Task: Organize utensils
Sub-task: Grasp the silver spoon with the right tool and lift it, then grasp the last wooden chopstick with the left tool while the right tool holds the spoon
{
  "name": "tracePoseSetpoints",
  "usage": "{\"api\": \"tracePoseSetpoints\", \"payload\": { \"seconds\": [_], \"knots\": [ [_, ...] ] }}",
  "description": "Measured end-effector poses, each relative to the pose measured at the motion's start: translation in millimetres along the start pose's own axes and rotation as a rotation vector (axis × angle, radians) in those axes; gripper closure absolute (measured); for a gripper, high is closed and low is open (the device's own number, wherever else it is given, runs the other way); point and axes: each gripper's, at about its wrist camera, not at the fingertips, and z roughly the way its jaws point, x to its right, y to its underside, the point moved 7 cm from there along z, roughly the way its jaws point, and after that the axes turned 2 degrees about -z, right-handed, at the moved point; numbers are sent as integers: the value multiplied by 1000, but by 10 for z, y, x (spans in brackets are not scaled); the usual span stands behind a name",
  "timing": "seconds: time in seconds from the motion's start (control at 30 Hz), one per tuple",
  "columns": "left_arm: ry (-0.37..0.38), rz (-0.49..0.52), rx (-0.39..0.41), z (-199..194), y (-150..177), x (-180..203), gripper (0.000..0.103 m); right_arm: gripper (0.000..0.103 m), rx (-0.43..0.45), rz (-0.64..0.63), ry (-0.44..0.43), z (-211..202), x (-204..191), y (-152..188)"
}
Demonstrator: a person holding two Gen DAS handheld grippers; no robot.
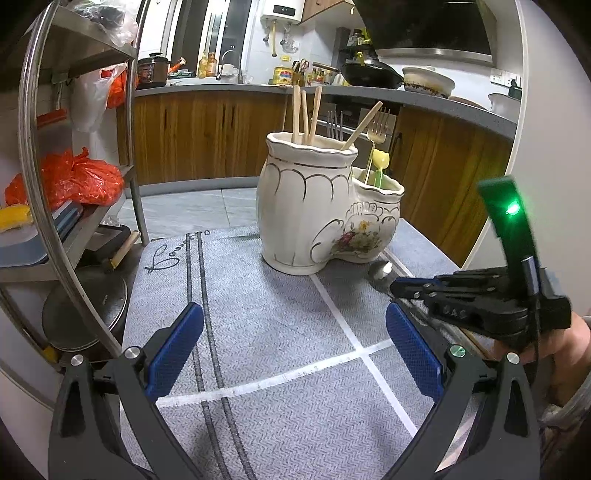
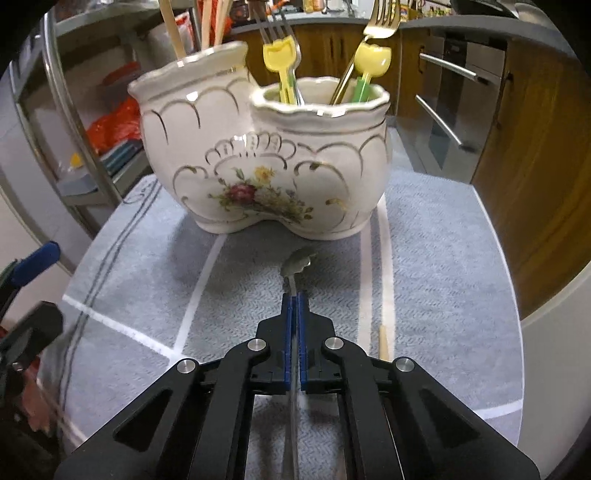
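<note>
A white two-part ceramic holder [image 1: 314, 206] [image 2: 266, 162] with a flower print stands on the grey mat [image 1: 277, 332]. Its tall part holds wooden chopsticks [image 1: 306, 114]; its low part holds forks [image 2: 380, 22] and yellow-topped picks [image 2: 280, 55]. My right gripper [image 2: 295, 295] is shut on a metal spoon [image 2: 295, 266], bowl forward, just above the mat in front of the holder. It shows in the left wrist view [image 1: 395, 286] with the spoon [image 1: 380, 271]. My left gripper [image 1: 295, 339] is open and empty over the mat.
A metal shelf rack [image 1: 74, 184] with orange bags stands left of the table. A wooden chopstick [image 2: 384, 343] lies on the mat [image 2: 443, 258] right of my right gripper. Kitchen cabinets [image 1: 207, 136] and an oven [image 2: 454, 103] stand behind.
</note>
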Motion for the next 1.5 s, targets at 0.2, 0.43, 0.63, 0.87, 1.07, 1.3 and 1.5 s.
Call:
{"api": "tracePoseSetpoints", "payload": {
  "seconds": [0.2, 0.43, 0.63, 0.87, 1.07, 1.3, 1.5],
  "knots": [
    [6, 21, -18, 25, 19, 102, 6, 101, 106, -5, -9, -378, 99, -65],
    [18, 67, -56, 109, 83, 401, 6, 101, 237, 35, -13, -858, 353, -143],
    [36, 101, -118, 230, 179, 815, 6, 101, 364, 52, 30, -1301, 627, -188],
    [66, 48, -233, 440, 319, 1361, 15, 101, 414, 68, 11, -1490, 794, -145],
    [37, 55, -289, 552, 454, 1748, 39, 101, 409, 71, -22, -1520, 928, -37],
    [-59, 101, -310, 689, 561, 1984, 58, 101, 423, 99, -43, -1557, 1075, 45],
    [-94, 172, -280, 753, 534, 2031, 91, 101, 426, 102, -49, -1560, 1106, 86]
  ]
}}
